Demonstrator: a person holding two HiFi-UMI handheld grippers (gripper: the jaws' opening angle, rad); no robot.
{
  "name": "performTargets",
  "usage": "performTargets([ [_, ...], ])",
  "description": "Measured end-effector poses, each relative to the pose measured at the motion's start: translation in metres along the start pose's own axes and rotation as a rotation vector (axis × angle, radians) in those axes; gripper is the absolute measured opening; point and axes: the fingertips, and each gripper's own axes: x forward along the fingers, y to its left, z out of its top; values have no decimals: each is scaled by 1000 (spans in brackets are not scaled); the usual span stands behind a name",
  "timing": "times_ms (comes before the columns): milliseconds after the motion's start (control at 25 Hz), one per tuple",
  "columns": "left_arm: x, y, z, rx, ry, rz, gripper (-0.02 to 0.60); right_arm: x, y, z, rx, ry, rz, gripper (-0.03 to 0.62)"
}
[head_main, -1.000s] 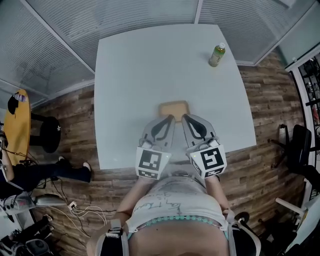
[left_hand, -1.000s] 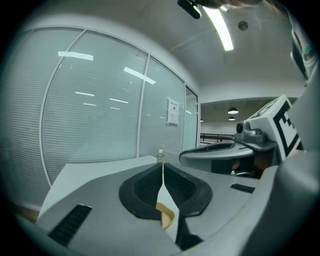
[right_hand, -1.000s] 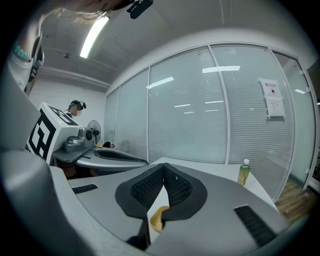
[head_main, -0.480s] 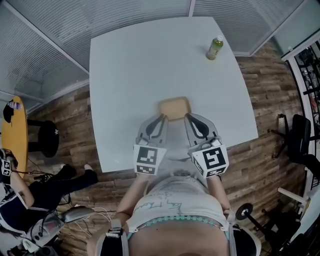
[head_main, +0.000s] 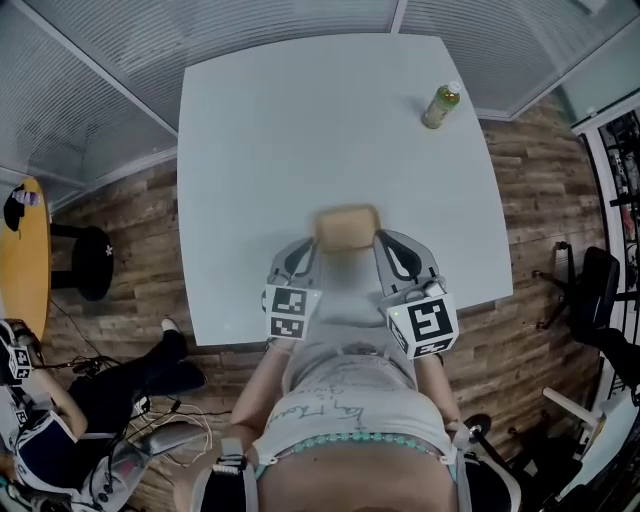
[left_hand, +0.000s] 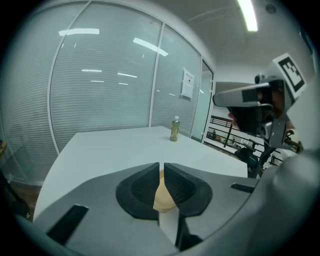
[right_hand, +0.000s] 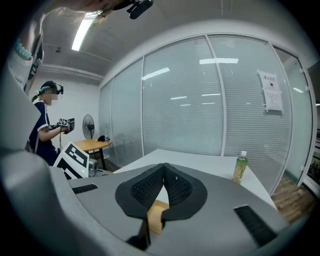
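A tan, rounded block (head_main: 346, 227) lies on the white table (head_main: 300, 120), a little in from the near edge; it is blurred in the head view. My left gripper (head_main: 303, 250) is shut and empty, its tips just short of the block's near left corner. My right gripper (head_main: 388, 242) is also shut and empty, by the block's near right corner. The left gripper view has the jaws (left_hand: 161, 167) almost touching, with the tan block (left_hand: 162, 196) seen under them. In the right gripper view the gripper (right_hand: 163, 169) is closed at the tip above the block (right_hand: 156, 216).
A green bottle (head_main: 440, 106) (left_hand: 174, 129) (right_hand: 240, 168) stands upright at the table's far right corner. Glass walls with blinds run behind the table. A round wooden table (head_main: 22, 250), a black stool (head_main: 90, 262) and a person (head_main: 45, 440) are at the left; an office chair (head_main: 590, 290) is at the right.
The two grippers have spread apart and now flank the block's near corners. The left gripper has swung so its view takes in more of the table and the bottle. The head view has shifted.
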Motion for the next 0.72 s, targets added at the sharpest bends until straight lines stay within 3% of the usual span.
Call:
performTargets([
  [200,22,14,-27,-45,82,12,9,8,-11,-9,9,40,1,0],
  [280,31,20,-37,-68,117,15,90,11,-17,-11,14,53,-3,0],
  [560,63,35,-73,-91,242,32,108,19,-38,-21,21,97,-12,0],
  [720,74,30,-94,-150,308,27,126,17,-48,-26,30,114,-7,0],
])
